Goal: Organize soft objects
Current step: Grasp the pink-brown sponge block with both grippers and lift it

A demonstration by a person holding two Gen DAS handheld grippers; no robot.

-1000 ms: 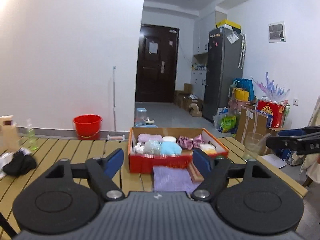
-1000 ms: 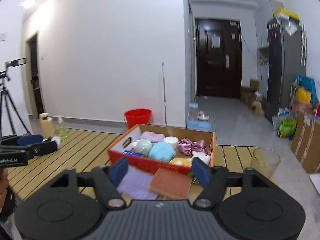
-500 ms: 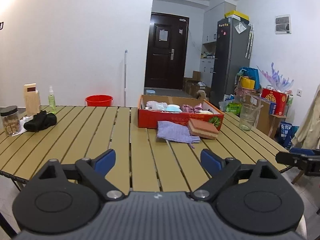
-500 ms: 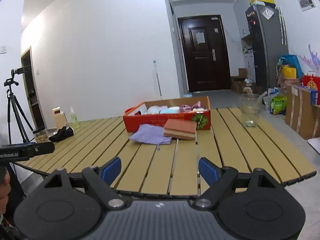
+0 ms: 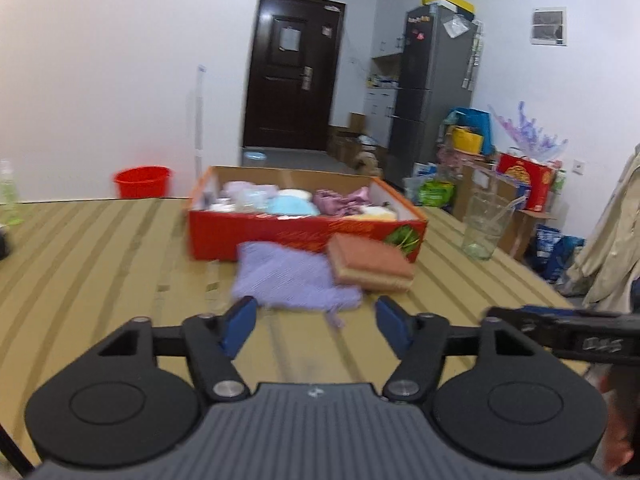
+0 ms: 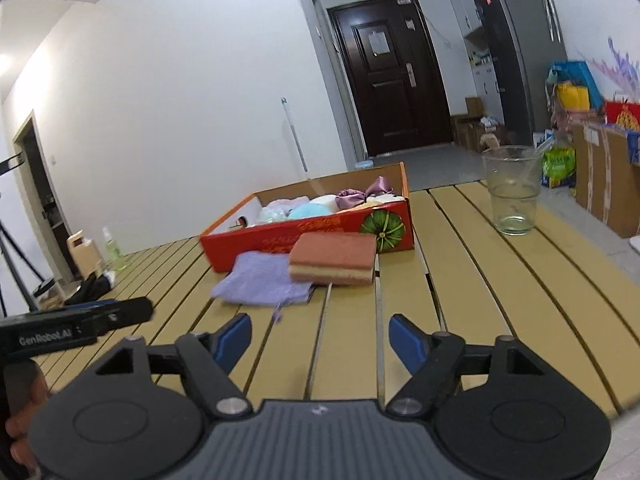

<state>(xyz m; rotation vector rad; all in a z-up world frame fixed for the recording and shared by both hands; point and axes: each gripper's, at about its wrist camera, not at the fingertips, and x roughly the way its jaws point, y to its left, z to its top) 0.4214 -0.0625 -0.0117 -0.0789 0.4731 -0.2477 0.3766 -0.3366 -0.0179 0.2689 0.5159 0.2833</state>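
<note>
A lilac knitted cloth (image 5: pixel 290 278) (image 6: pixel 262 278) lies on the slatted wooden table in front of a red cardboard box (image 5: pixel 276 234) (image 6: pixel 320 236). An orange-topped sponge (image 5: pixel 370 262) (image 6: pixel 334 258) rests on the cloth's right edge, against the box front. Several soft items fill the box, among them a light blue puff (image 5: pixel 291 205) (image 6: pixel 310 211) and a purple satin piece (image 5: pixel 340 200) (image 6: pixel 366 192). My left gripper (image 5: pixel 316 326) is open just short of the cloth, nothing in it. My right gripper (image 6: pixel 320 338) is open and empty, a little nearer than the cloth and sponge.
A clear glass cup (image 5: pixel 482 226) (image 6: pixel 512 190) stands on the table right of the box. A green spray bottle (image 6: pixel 112 246) and a dark bundle (image 6: pixel 88 288) sit at the far left. A red bucket (image 5: pixel 142 180) is on the floor behind.
Both grippers pulled back from the box to the table's near edge, then moved forward again toward the cloth and sponge. They stayed open throughout.
</note>
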